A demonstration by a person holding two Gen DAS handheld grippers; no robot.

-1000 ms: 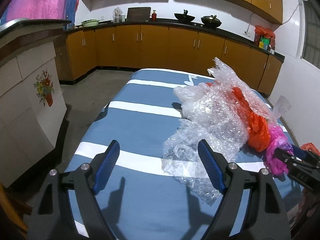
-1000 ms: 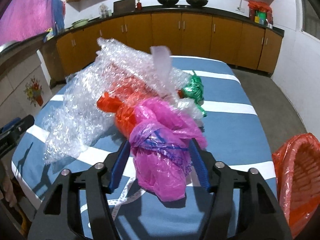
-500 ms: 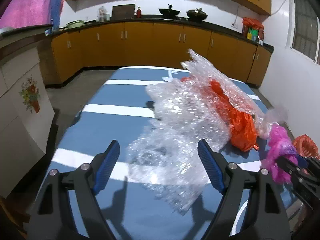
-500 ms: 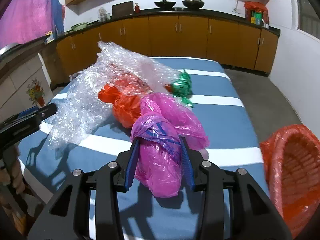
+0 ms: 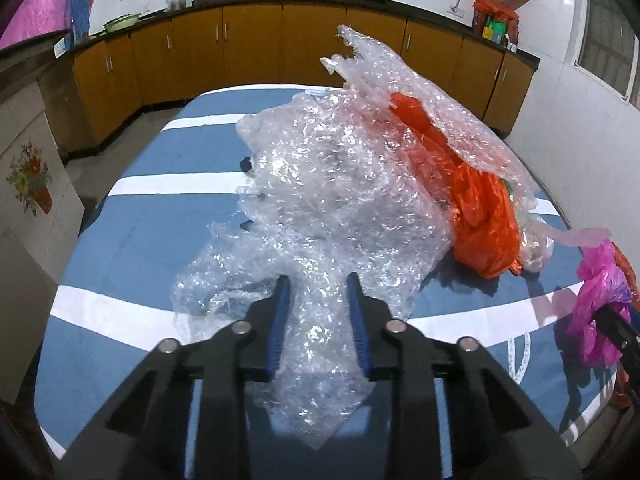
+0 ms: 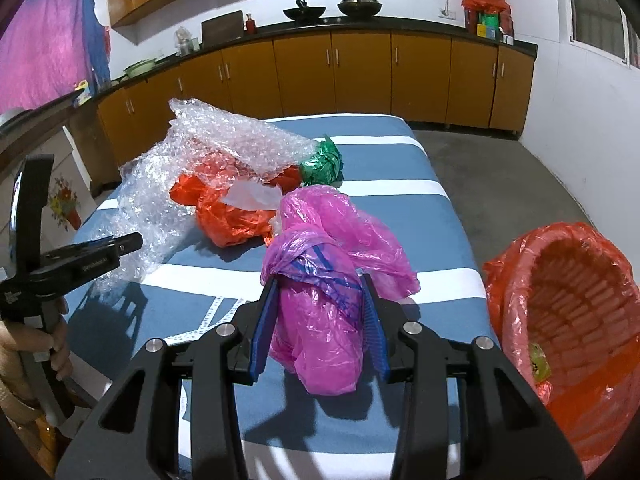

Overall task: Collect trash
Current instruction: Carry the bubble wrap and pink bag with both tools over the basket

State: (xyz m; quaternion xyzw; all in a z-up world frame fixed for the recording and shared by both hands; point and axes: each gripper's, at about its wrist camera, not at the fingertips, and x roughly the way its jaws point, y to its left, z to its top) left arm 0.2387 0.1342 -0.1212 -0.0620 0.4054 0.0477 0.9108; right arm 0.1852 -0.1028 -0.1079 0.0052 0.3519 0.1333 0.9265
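Right wrist: pink bag (image 6: 320,312) hangs roughly lengthwise between fingers (image 6: 262,324).

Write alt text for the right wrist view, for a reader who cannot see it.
The right gripper is shut on a pink plastic bag over a blue striped table. A lined orange basket waits at right; bubble wrap and an orange bag lie behind.

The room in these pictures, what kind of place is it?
Most likely a home kitchen: wooden cabinets under a dark counter, woks on it, and a striped table with plastic trash.
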